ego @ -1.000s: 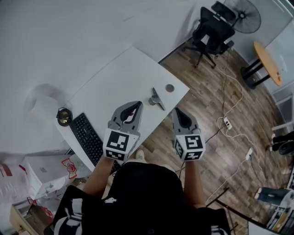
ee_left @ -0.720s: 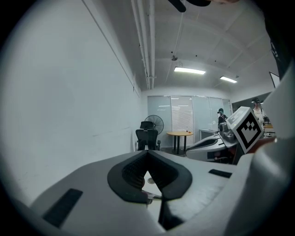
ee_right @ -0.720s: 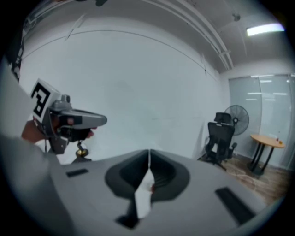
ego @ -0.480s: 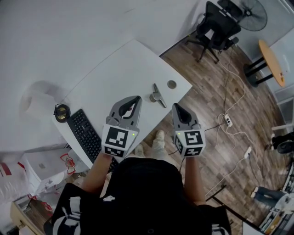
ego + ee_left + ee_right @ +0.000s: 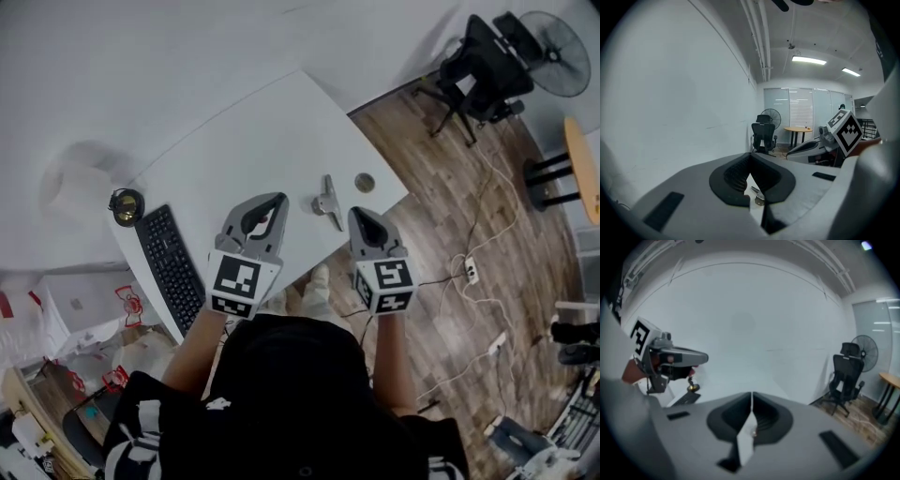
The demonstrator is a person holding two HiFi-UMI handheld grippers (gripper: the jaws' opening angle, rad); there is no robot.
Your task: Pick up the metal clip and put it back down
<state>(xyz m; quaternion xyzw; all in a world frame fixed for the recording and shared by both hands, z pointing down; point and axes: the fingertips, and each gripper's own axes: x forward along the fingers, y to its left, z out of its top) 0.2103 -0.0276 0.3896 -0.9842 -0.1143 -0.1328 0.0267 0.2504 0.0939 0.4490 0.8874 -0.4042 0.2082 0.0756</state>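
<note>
White counter (image 5: 253, 141) runs slantwise over a wooden floor (image 5: 441, 206), with pale wall beyond it. Nearest is the person's dark top (image 5: 291, 394), both arms reaching forward to the counter's near edge. The left gripper (image 5: 277, 200) hangs above the counter just inside that edge; its jaws are closed tip to tip with nothing held between them. The right gripper (image 5: 361, 216) sits over the near edge itself, close to the right corner, and its jaws are likewise pressed together and empty. A black keyboard (image 5: 173, 270) lies along the left edge, to the left of the left gripper, and a small dark round object (image 5: 126, 206) stands at the left corner.

Just beyond the jaw tips and between the two grippers, the metal clip (image 5: 326, 199) lies on the counter, touched by neither. A small round disc (image 5: 365, 182) rests near it, closer to the right corner. Farther off on the floor stand a black office chair (image 5: 483, 66) and a fan (image 5: 553, 37).
</note>
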